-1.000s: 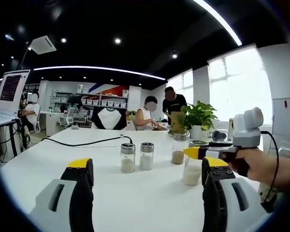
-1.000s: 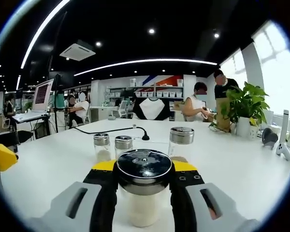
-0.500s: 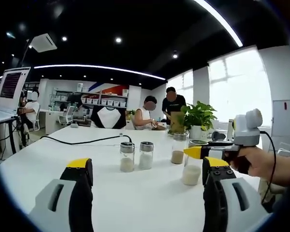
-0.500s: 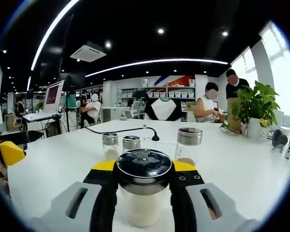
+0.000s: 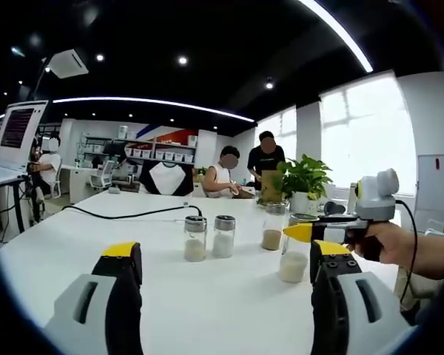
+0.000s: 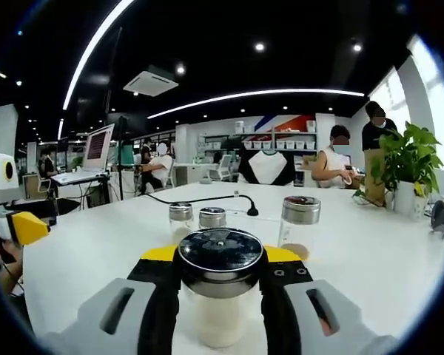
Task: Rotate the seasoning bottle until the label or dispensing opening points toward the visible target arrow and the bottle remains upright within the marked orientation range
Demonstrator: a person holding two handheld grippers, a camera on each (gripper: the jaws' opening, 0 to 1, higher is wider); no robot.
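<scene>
My right gripper (image 6: 220, 260) is shut on a clear seasoning bottle (image 6: 220, 318) that holds white powder under a dark shiny lid (image 6: 220, 251). The bottle stands upright on the white table (image 6: 96, 259). In the left gripper view the same bottle (image 5: 294, 262) stands at the right, with the right gripper (image 5: 305, 232) clamped near its top and a hand (image 5: 388, 242) behind it. My left gripper (image 5: 226, 255) is open and holds nothing; it sits well short of the bottles. Its yellow tip (image 6: 26, 226) enters the right gripper view at the left edge.
Two small shakers (image 5: 195, 239) (image 5: 223, 236) and a taller jar of brown seasoning (image 5: 273, 228) stand mid-table; they also appear beyond the held bottle as shakers (image 6: 180, 221) (image 6: 212, 218) and jar (image 6: 300, 228). A black cable (image 5: 133, 217) crosses the far side. A potted plant (image 5: 303, 179) stands at the back right, with people behind.
The right gripper view has swung, so the background slid to the right while the bottle stayed fixed between the jaws. The left gripper view is nearly unchanged.
</scene>
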